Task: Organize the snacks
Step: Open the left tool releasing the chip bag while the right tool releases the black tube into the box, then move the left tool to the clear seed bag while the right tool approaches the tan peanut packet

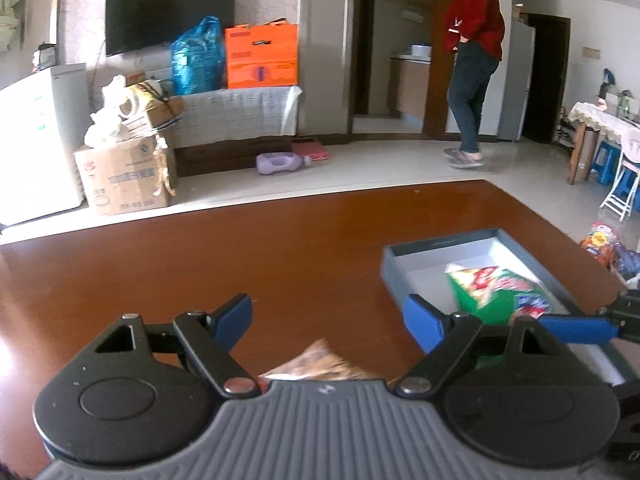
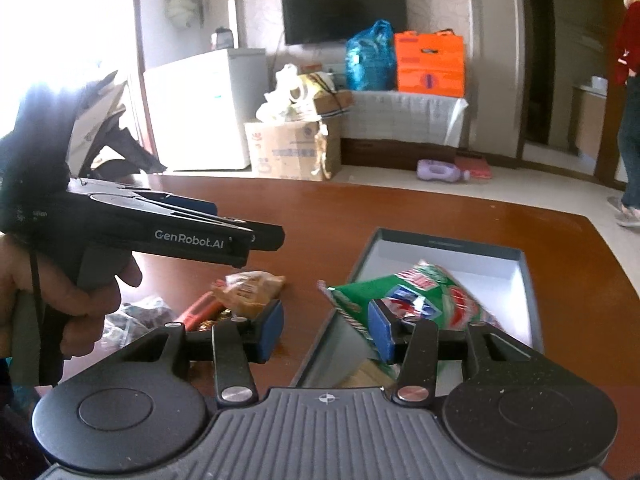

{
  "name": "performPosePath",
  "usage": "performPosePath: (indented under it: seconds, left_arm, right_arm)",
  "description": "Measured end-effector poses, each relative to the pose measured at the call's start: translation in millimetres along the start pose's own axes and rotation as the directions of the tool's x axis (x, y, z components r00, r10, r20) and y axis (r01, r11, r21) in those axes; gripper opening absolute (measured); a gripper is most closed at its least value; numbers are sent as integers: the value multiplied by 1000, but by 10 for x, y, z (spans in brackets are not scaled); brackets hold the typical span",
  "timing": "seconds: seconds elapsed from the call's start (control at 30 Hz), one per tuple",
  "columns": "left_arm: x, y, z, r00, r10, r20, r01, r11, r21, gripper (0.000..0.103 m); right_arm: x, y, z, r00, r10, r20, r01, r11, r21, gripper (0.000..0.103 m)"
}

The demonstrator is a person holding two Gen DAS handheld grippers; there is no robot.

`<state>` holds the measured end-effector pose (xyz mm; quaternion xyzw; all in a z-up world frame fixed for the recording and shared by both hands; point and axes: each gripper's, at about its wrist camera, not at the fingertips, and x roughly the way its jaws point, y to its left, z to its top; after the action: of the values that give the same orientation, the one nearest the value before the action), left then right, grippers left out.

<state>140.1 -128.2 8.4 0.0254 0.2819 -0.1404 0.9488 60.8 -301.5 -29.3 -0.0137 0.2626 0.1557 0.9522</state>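
A grey box (image 2: 448, 246) with a white inside stands on the brown table; it also shows in the left wrist view (image 1: 440, 246). A green snack bag (image 2: 404, 292) lies in it, tilted over the near wall; it also shows in the left wrist view (image 1: 496, 288). My right gripper (image 2: 326, 326) is open above the box's near left wall, with the bag by its right finger. My left gripper (image 1: 334, 320) is open and empty above the table, over an orange-brown snack packet (image 1: 320, 364), which also shows in the right wrist view (image 2: 252, 286). The left gripper appears in the right wrist view (image 2: 256, 236).
A red packet (image 2: 200, 312) and a dark wrapped snack (image 2: 140, 314) lie left of the box. A person in red (image 1: 476, 60) stands beyond the table. Cardboard boxes (image 1: 124, 176), a white fridge (image 1: 36, 136) and a TV cabinet (image 1: 236, 116) are across the floor.
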Motion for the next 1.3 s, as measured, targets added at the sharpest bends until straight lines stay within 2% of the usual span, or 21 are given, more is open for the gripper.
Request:
performPosePath:
  seconds: [0.27, 0.63, 1.3]
  left_arm:
    - [-197, 526, -164, 998, 57, -28, -57, 998, -24, 83]
    - [-236, 859, -440, 993, 70, -93, -70, 998, -3, 83]
    - [21, 660, -497, 986, 57, -157, -53, 998, 32, 83]
  right_arm:
    - [178, 270, 55, 999, 41, -24, -41, 999, -17, 51]
    - [436, 498, 92, 997, 62, -55, -64, 997, -31, 53]
    - [514, 485, 82, 996, 50, -74, -53, 998, -35, 56]
